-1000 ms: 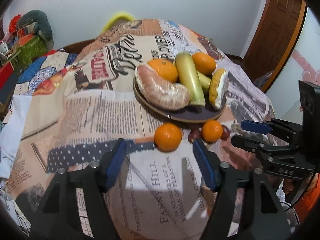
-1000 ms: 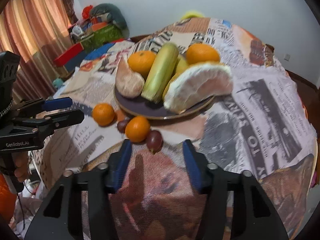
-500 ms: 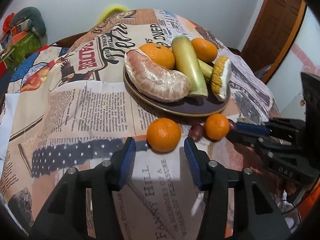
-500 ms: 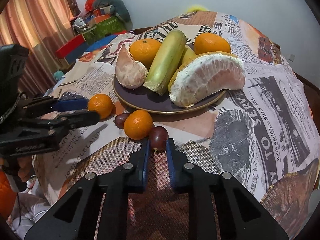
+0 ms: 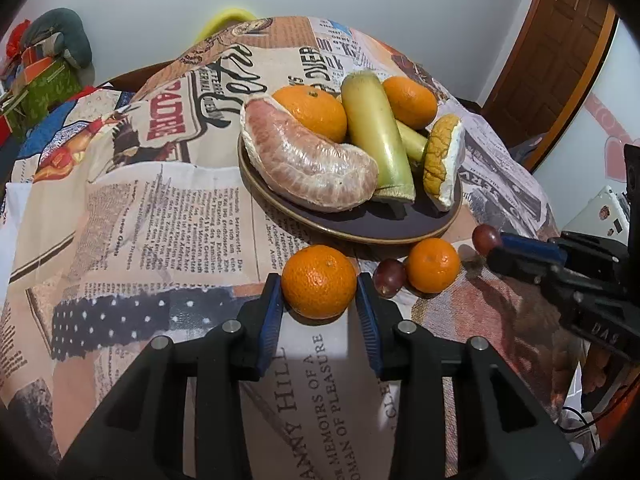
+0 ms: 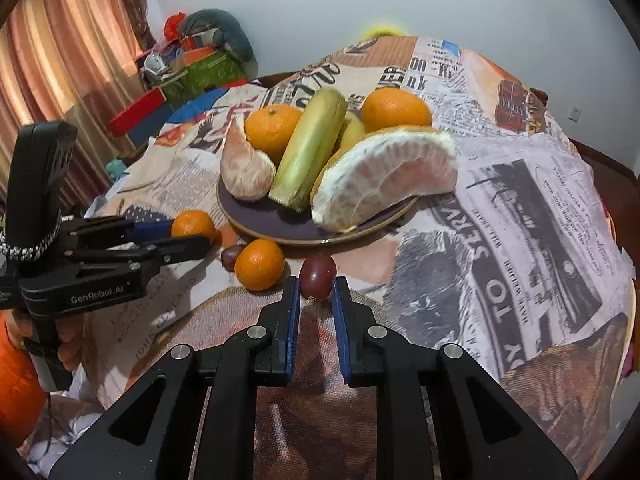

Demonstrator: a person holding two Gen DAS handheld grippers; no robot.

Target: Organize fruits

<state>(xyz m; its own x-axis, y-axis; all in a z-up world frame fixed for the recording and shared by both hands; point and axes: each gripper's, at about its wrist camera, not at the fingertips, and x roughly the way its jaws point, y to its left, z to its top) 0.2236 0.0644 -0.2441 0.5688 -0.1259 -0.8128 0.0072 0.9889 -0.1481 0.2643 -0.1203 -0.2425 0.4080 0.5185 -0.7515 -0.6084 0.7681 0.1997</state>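
A dark plate (image 5: 360,228) holds pomelo wedges (image 5: 312,168), two oranges and a green corn cob (image 5: 376,136). In front of it on the cloth lie a tangerine (image 5: 319,281), a second tangerine (image 5: 433,265) and a red grape (image 5: 389,273). My left gripper (image 5: 319,296) is shut on the first tangerine, which rests on the cloth. My right gripper (image 6: 315,288) is shut on another red grape (image 6: 317,277), just in front of the plate (image 6: 280,228). The left gripper also shows in the right wrist view (image 6: 180,240).
The round table is covered by a newspaper-print cloth (image 5: 140,208). A pile of boxes and bags (image 6: 192,60) stands at the back left by a curtain. A wooden door (image 5: 560,52) is at the right. A yellow chair back (image 5: 228,18) shows behind the table.
Both grippers moved forward and closed: the left one around the near tangerine, the right one around the red grape, which sits slightly higher than before.
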